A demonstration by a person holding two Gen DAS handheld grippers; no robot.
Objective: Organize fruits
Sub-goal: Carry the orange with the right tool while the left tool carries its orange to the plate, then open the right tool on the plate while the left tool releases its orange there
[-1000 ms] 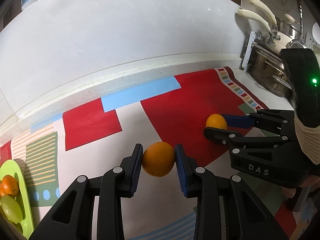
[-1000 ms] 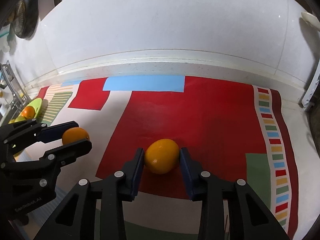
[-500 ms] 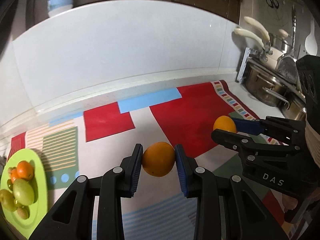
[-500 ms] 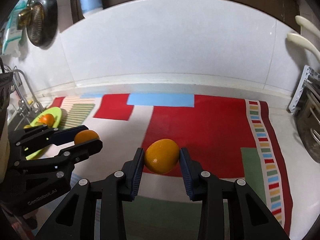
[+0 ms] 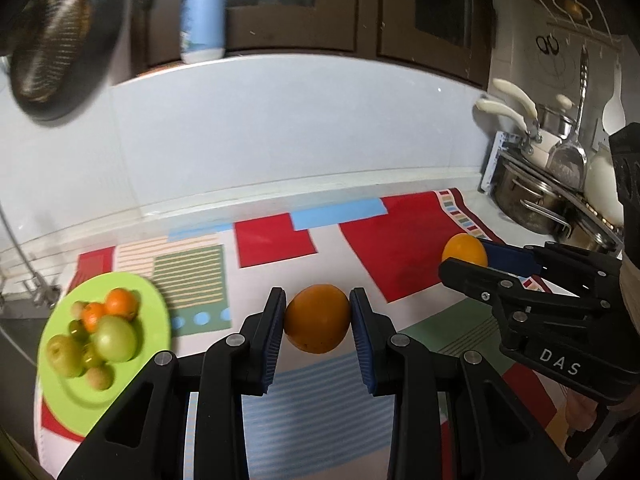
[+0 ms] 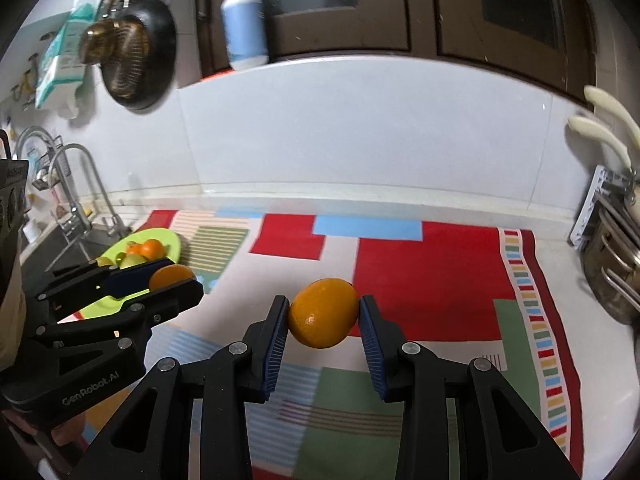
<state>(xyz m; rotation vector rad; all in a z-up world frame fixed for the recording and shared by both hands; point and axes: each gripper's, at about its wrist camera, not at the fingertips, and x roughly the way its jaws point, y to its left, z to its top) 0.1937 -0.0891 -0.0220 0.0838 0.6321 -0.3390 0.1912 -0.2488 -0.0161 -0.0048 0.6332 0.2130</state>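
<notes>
While the left claw and right claw each pinch an orange above the bench w/ the green plate at 9 o'clock, smooth round peel may slip from narrow pads.

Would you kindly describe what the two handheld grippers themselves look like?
Both are matte black plastic with silver screw heads and ribbed blue pads on the fingers. The right gripper carries white "DAS" lettering; the left gripper reads "GenRobot.AI". A beige cuff or glove edge shows at each wrist.
</notes>
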